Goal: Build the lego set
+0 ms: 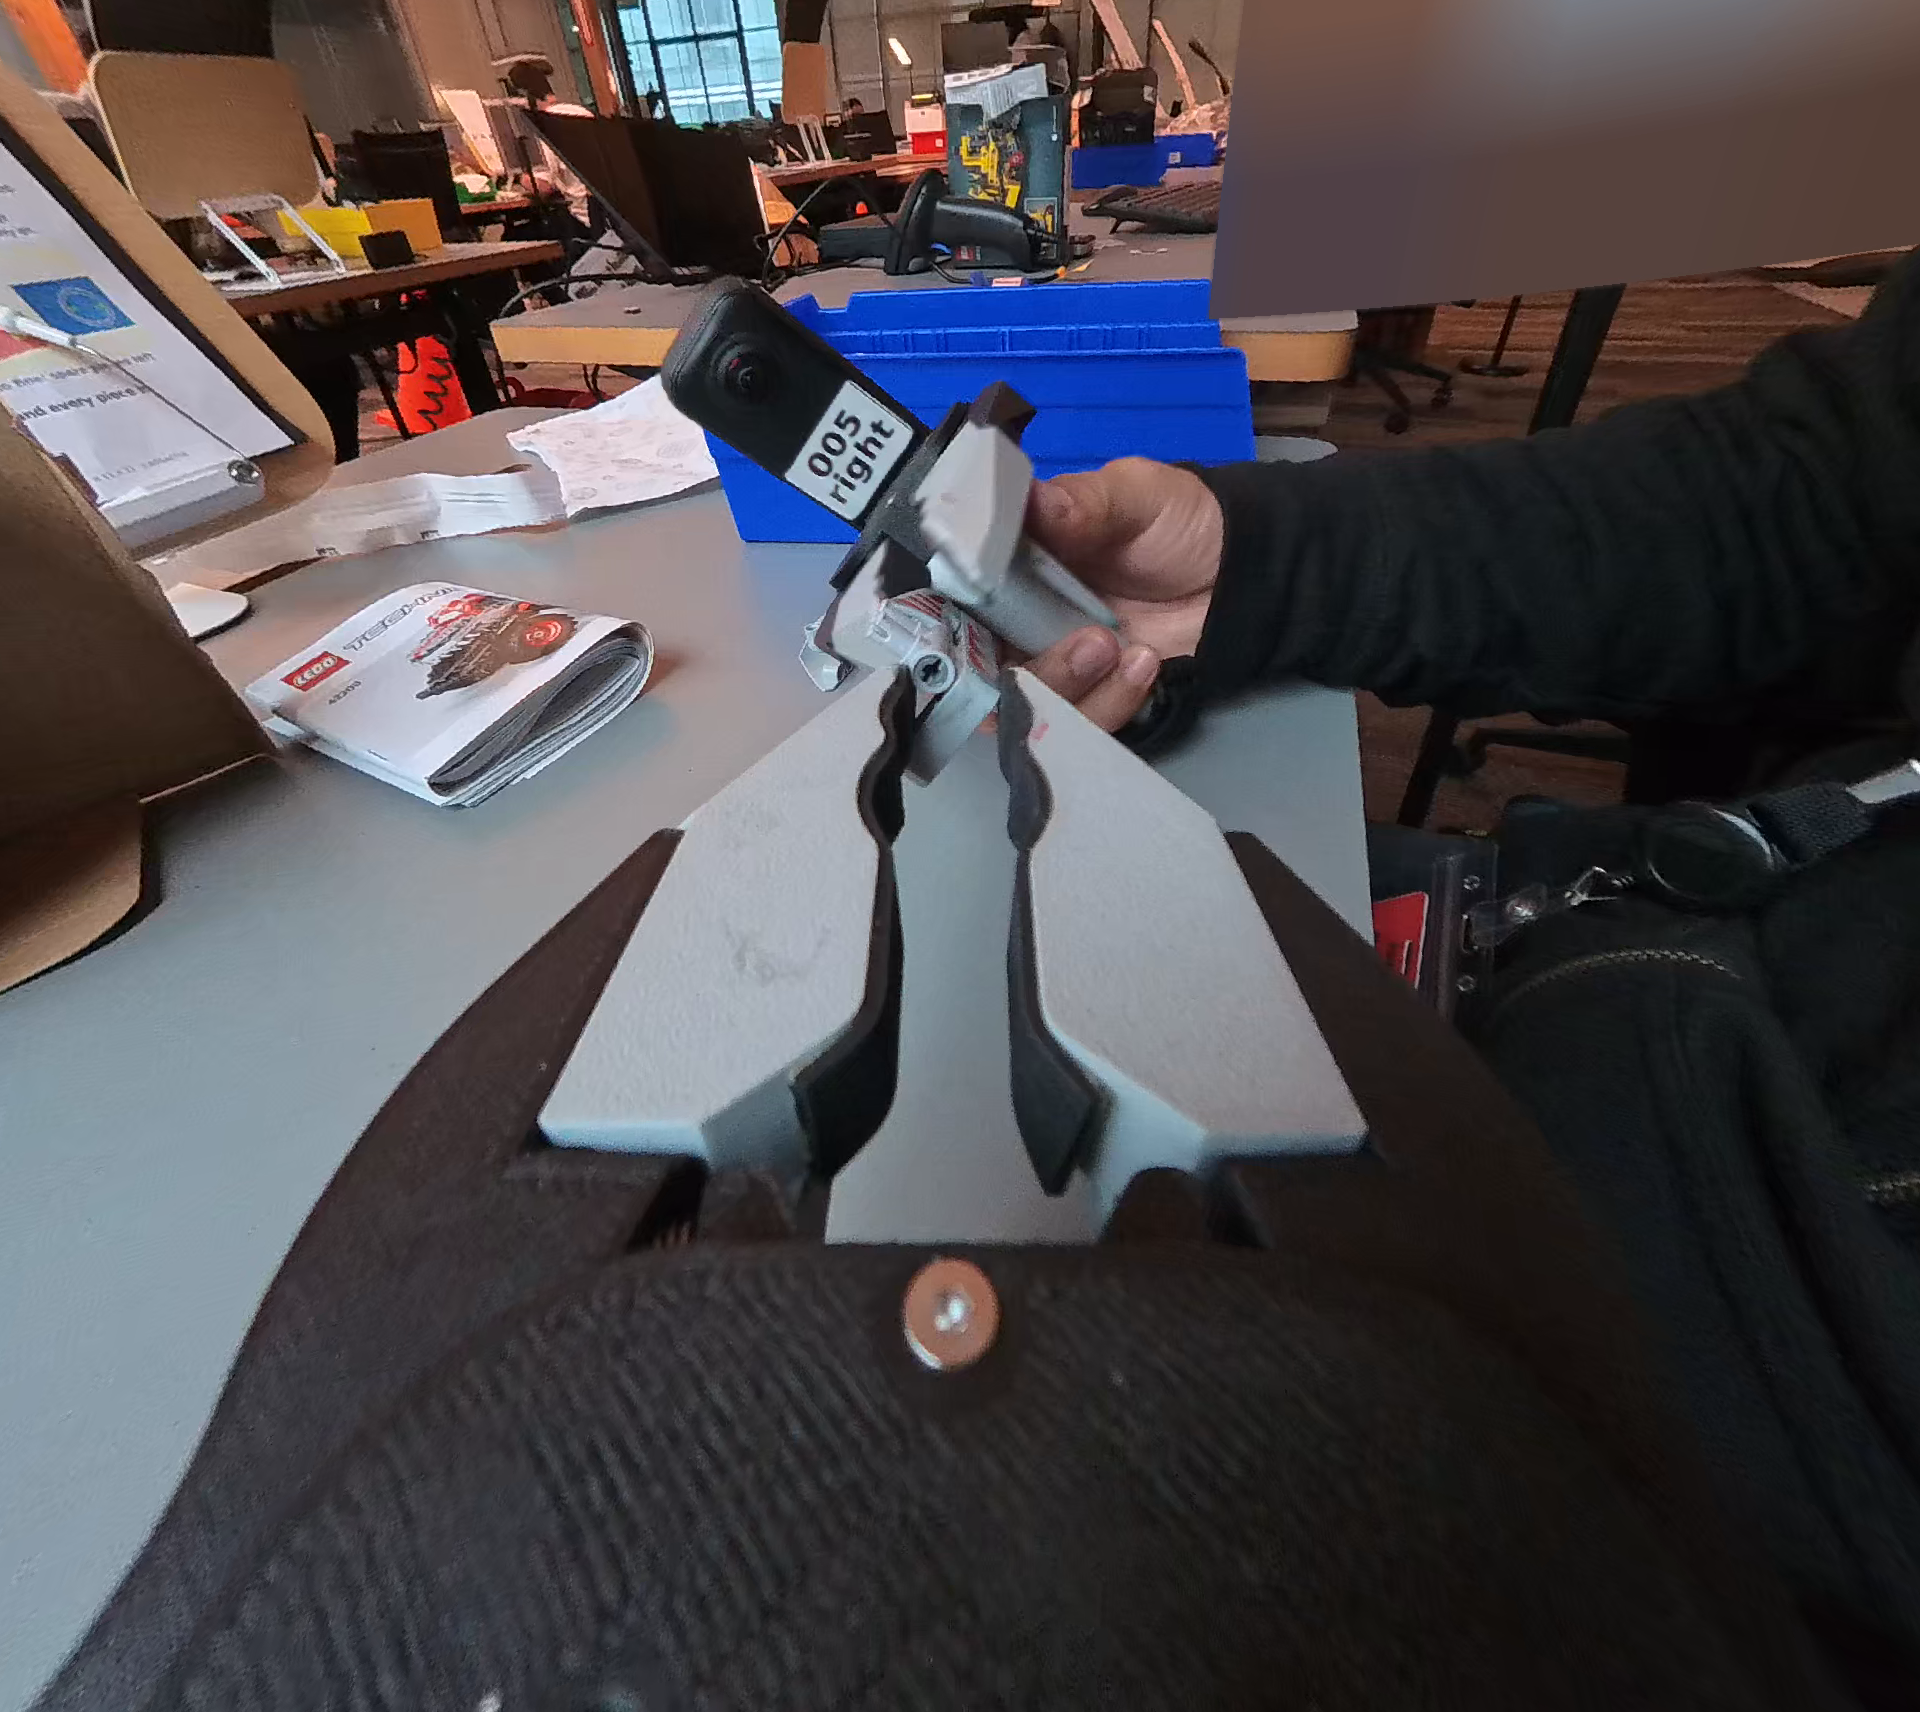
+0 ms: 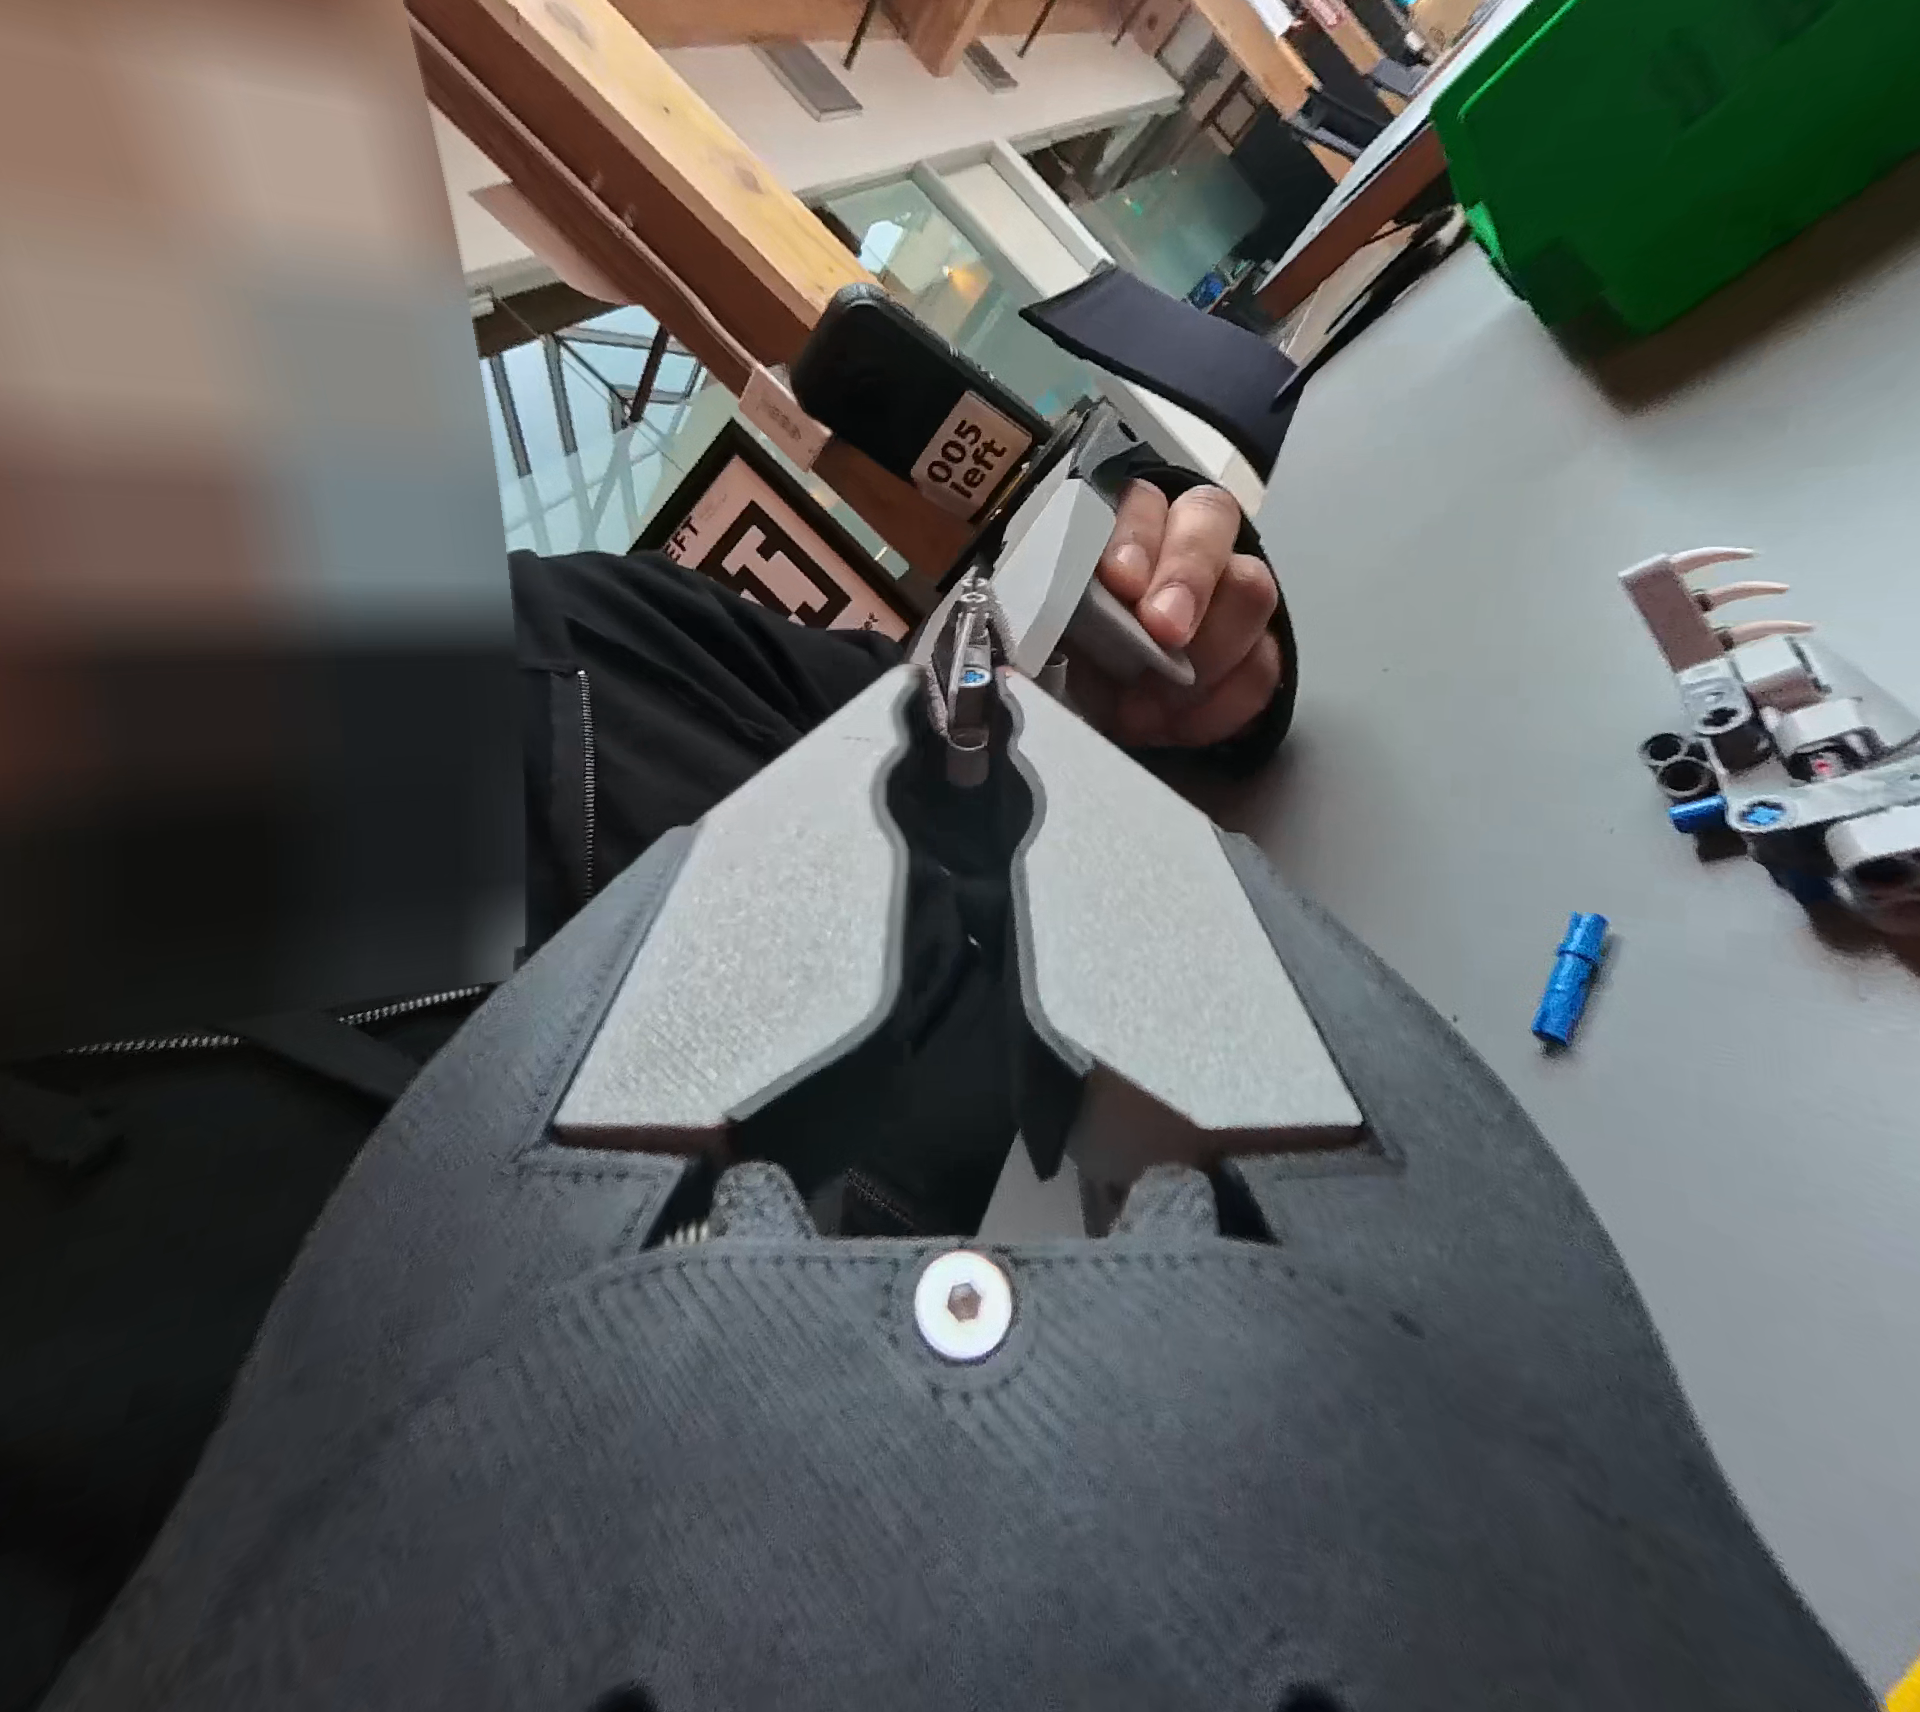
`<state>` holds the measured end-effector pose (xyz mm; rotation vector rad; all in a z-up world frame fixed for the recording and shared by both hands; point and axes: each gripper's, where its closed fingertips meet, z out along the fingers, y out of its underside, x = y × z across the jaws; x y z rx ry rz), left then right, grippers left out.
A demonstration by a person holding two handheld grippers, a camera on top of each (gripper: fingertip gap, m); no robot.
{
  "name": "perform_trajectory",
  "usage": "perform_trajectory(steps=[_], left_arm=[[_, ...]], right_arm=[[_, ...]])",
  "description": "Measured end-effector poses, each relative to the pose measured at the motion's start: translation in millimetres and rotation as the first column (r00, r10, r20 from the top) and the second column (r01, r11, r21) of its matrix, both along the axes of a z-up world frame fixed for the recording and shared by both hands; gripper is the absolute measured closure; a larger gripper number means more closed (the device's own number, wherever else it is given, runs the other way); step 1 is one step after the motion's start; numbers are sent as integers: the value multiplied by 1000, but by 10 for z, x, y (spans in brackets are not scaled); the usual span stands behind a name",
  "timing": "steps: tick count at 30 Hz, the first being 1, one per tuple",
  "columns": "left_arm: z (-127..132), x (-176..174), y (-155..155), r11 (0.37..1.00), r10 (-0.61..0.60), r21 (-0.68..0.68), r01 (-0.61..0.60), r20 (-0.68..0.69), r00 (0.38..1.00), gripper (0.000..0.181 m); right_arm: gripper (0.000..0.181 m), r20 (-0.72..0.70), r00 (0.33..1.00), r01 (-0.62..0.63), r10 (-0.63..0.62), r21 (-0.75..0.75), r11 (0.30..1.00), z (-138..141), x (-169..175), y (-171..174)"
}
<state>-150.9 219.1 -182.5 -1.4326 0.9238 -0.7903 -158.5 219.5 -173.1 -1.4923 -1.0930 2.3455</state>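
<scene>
A small grey lego assembly (image 1: 935, 675), with a cross-hole and a red-and-white part, is held in the air between the two grippers. My left gripper (image 1: 951, 712) is shut on its near end. My right gripper (image 1: 883, 618) meets it head-on from the far side, held by a hand in a black sleeve. In the right wrist view my right gripper (image 2: 961, 712) is shut on the same assembly (image 2: 966, 701), which shows a blue pin, and the left gripper (image 2: 971, 613) faces it. A partial build (image 2: 1766, 727) with tan claw teeth lies on the grey table (image 2: 1558, 519). A loose blue pin (image 2: 1569, 976) lies near it.
A folded instruction booklet (image 1: 457, 696) lies on the table to the left, with loose paper sheets (image 1: 520, 488) behind it. A cardboard box (image 1: 83, 675) stands at the left edge. A blue bin (image 1: 1039, 405) stands at the back. A green bin (image 2: 1714, 52) stands beyond the partial build. Both grippers' tips are close together, under 4 cm apart.
</scene>
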Motion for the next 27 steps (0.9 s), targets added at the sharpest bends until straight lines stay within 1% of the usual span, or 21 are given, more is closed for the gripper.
perform_trajectory(steps=[1,6,11,13,15,16,19,22,25,27], left_arm=[[-2,4,-5,1000,-2,2,2,-3,1000,168],[-12,0,8,1000,11,-3,-11,-9,1000,168],[-35,-2,32,999,41,3,-41,-32,999,168],[-77,4,21,999,37,11,-36,-72,997,168],[-114,-12,38,999,43,-2,-44,-96,994,168],[-102,-33,49,999,44,3,-44,-90,995,168],[-96,-117,103,999,49,-10,-50,-80,996,169],[-75,-173,208,992,122,-40,-123,-39,992,169],[-72,-214,295,981,182,-63,-183,-23,983,169],[-64,-228,306,980,183,-74,-184,-10,983,169]], right_arm=[[177,13,1000,5,-5,16,1000,-19,-3,2],[177,39,998,40,-44,90,995,-36,-11,17],[177,78,996,26,-36,123,992,-56,-18,35],[178,110,993,8,-30,190,982,-93,-13,25],[178,108,991,51,-80,244,968,-96,-44,63],[179,91,991,76,-98,218,973,-78,-74,84],[179,17,989,144,-145,38,989,-66,-165,177],[179,1,976,219,-219,-17,976,-35,-227,305],[179,-11,955,296,-297,-29,955,-18,-273,405],[179,-21,956,292,-293,-53,955,2,-290,418]])
